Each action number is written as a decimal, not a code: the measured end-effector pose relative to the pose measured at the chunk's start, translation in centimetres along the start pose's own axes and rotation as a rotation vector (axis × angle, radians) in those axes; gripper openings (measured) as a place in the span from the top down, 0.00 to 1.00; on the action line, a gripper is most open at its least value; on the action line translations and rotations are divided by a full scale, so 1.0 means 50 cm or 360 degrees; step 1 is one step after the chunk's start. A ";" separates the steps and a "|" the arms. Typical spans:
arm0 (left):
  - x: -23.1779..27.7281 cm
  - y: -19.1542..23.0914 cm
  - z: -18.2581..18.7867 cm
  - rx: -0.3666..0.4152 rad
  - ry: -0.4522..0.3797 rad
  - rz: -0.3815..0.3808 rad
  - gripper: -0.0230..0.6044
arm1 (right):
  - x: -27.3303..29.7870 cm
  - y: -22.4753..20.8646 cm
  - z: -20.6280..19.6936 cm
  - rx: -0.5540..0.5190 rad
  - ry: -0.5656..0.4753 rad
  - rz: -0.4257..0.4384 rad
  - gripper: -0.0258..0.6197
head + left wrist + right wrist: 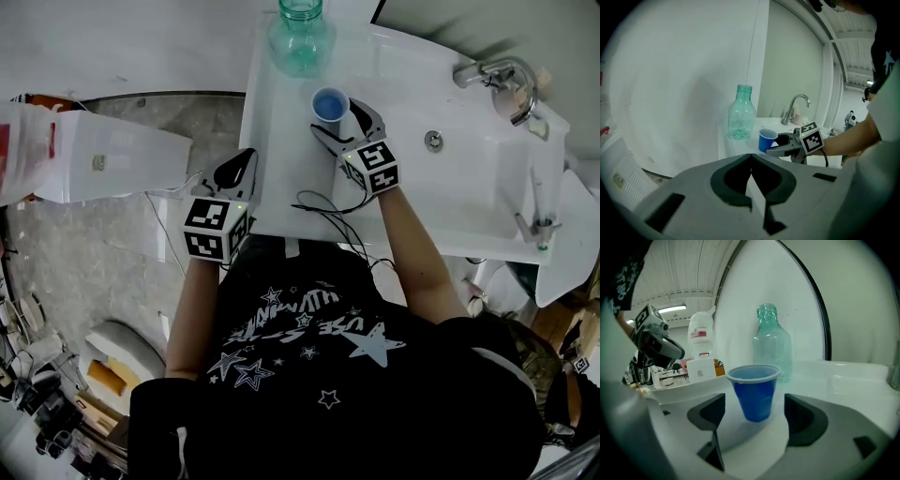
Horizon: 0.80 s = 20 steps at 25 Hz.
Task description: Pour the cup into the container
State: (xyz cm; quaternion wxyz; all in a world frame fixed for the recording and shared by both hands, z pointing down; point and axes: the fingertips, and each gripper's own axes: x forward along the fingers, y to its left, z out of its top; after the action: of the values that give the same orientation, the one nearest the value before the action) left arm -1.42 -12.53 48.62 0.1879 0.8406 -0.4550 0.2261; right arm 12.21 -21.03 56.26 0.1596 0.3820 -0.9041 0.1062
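The right gripper view looks straight at the blue cup (753, 392) standing upright on the white counter (843, 380) between the two dark pads (708, 412). The right gripper (754, 423) stands wide, with counter showing on each side of the cup, so neither pad touches it. Just behind the cup, a little to the right, rises the clear greenish bottle (772, 345) with a threaded neck.

The head view gives the layout from above: the cup (330, 103) is near the back of the counter, the bottle (300, 37) beyond it towards the wall, and the right gripper (340, 120) reaches around the cup from the near side. From here the inside of the cup shows only as blue; what it holds cannot be told.

The left gripper (751, 174) has its fingers closed tip to tip on nothing. Only the head view shows where it is, off the counter's left edge (236, 171), over the floor.

The counter (281, 187) is one white piece with a basin (469, 178) and a chrome tap (497, 75) to the right. A black cable (328, 214) trails over its front edge. A mirror (797, 65) hangs above. Left of the counter stand a white box (103, 155) and a grey mottled floor (84, 253)
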 end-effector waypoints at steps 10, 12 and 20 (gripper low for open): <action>-0.017 -0.027 -0.026 -0.0027 0.0000 -0.0033 0.95 | -0.073 0.011 -0.012 0.0041 -0.0002 -0.0078 0.37; -0.023 -0.030 -0.027 -0.0007 -0.0008 -0.0070 0.95 | -0.094 0.017 -0.010 0.0061 -0.0008 -0.0138 0.37; -0.080 -0.030 -0.046 0.0091 -0.0033 -0.0277 0.95 | -0.186 0.072 0.031 0.0097 -0.0088 -0.0457 0.62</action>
State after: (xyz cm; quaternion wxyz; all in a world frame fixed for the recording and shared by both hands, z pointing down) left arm -2.54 -7.83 48.14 0.1779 0.8843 -0.3754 0.2130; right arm 15.37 -12.93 51.15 0.1364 0.5149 -0.8405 0.0991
